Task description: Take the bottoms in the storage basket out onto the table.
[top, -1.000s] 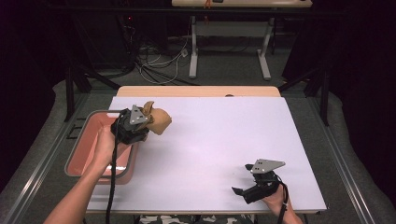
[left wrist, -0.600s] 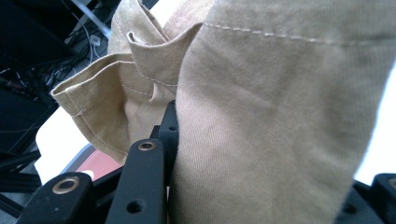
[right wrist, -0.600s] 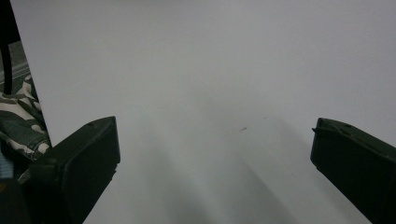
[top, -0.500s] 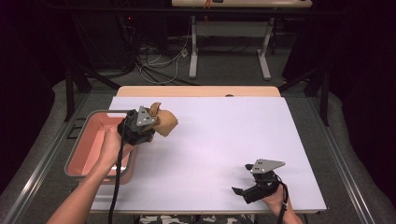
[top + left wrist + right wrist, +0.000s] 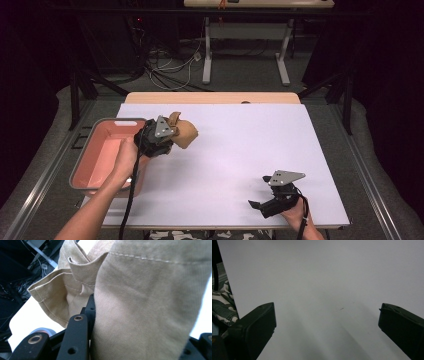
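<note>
A bunched tan cloth [image 5: 183, 133] hangs just above the white tabletop [image 5: 240, 150], right of the pink tray [image 5: 100, 160]. My left gripper [image 5: 172, 139] is shut on it. In the left gripper view the tan cloth [image 5: 140, 302] bulges between the black jaws, with folded hems on its left. My right gripper [image 5: 256, 204] rests near the table's front right edge, pointing left. Its jaws stand wide apart in the right gripper view, with nothing but white tabletop [image 5: 324, 290] between them.
The pink tray sits at the table's left edge, partly off the white surface. A tan wooden strip [image 5: 210, 98] runs along the far edge. Cables and metal table legs [image 5: 206, 55] lie on the floor beyond.
My left gripper has carried the tan cloth rightward, from above the tray's right rim to over the white tabletop. The right gripper has not moved.
</note>
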A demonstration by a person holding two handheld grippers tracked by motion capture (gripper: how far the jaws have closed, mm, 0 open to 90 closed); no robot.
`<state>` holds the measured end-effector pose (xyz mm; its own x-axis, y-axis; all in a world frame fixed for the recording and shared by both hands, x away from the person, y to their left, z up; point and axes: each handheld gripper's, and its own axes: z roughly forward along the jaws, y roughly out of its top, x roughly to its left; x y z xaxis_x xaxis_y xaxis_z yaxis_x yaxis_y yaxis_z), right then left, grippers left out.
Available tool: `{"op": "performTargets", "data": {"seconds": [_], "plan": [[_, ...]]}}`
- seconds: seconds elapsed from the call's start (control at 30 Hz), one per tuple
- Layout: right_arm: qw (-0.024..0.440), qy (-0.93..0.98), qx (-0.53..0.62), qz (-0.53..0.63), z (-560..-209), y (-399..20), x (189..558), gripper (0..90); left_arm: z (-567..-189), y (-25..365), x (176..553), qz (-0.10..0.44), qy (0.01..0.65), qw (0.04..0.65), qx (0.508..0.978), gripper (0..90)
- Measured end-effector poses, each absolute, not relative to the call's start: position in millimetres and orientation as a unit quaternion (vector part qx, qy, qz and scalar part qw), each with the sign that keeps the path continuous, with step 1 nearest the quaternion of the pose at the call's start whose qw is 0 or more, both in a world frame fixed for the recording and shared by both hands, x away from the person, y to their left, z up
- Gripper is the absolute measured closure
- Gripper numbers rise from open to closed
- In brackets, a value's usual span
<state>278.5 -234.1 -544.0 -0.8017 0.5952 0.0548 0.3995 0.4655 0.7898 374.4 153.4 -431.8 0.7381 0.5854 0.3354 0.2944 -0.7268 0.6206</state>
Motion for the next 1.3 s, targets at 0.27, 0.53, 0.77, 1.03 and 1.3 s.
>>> {"op": "performTargets", "data": {"seconds": [0.27, 0.53, 0.77, 1.03, 1.3], "plan": [[0.115, 0.848, 0.293, 0.426, -544, -234, 279, 0.9, -435, 144, 375, 0.259, 0.238, 0.277, 0.894, 64.1], [0.115, 0.846, 0.295, 0.428, -545, -234, 278, 0.9, -438, 136, 375, 0.253, 0.229, 0.279, 0.898, 64.1], [0.115, 0.848, 0.293, 0.426, -544, -234, 278, 1.0, -442, 129, 376, 0.249, 0.224, 0.281, 0.899, 63.9], [0.113, 0.850, 0.295, 0.422, -544, -234, 278, 1.1, -448, 119, 376, 0.238, 0.219, 0.280, 0.904, 63.9], [0.112, 0.850, 0.295, 0.422, -544, -234, 278, 1.2, -454, 113, 378, 0.234, 0.216, 0.282, 0.905, 63.9]]}}
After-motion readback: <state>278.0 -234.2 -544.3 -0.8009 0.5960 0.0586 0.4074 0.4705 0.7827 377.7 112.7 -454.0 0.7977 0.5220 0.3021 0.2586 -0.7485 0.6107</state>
